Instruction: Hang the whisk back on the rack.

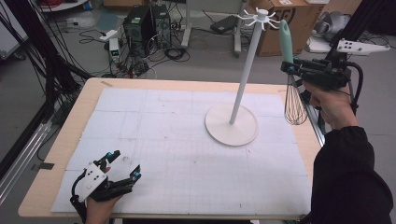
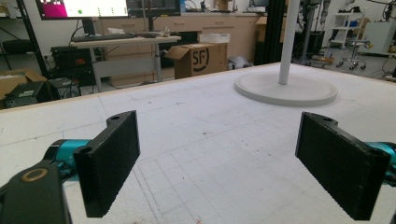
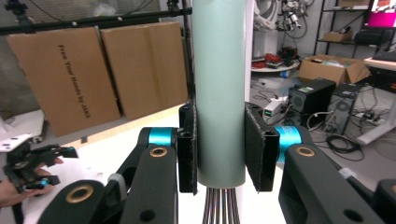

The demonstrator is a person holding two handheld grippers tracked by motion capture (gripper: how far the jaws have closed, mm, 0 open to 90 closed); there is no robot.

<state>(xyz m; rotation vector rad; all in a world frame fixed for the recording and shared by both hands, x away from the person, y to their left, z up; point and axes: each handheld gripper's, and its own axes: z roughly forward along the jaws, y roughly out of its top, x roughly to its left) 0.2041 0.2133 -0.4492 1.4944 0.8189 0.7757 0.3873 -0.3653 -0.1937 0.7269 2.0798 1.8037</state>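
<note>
Covering most of the pale wooden table (image 1: 56, 154), white gridded paper sheet (image 1: 177, 140): worn, bare at centre.

White metal hanging stand, round base and tall pole (image 1: 243, 79): right of centre, far half; ring of small white hooks (image 1: 259, 17) at its top.

Wire balloon whisk with mint-green plastic handle (image 1: 286, 42): held upright in the air at far right, just beside the hooks, wires (image 1: 295, 105) hanging down past the table's right edge.

Right gripper (image 1: 290, 67): jaws clamped on the lower handle just above the wires, pads (image 3: 259, 149) pressed to both sides.

Left gripper (image 1: 123, 164): near left, resting on the sheet, jaws spread wide, nothing between them.

Risks, as judged: the smooth handle may slip or twist in the grip if tilted; the handle tip may knock the hook ring and rock the stand; the end may miss a small hook.

Obstructions: the pole and neighbouring hooks crowd the approach. Boxes, computers and cables lie on the floor beyond.
</note>
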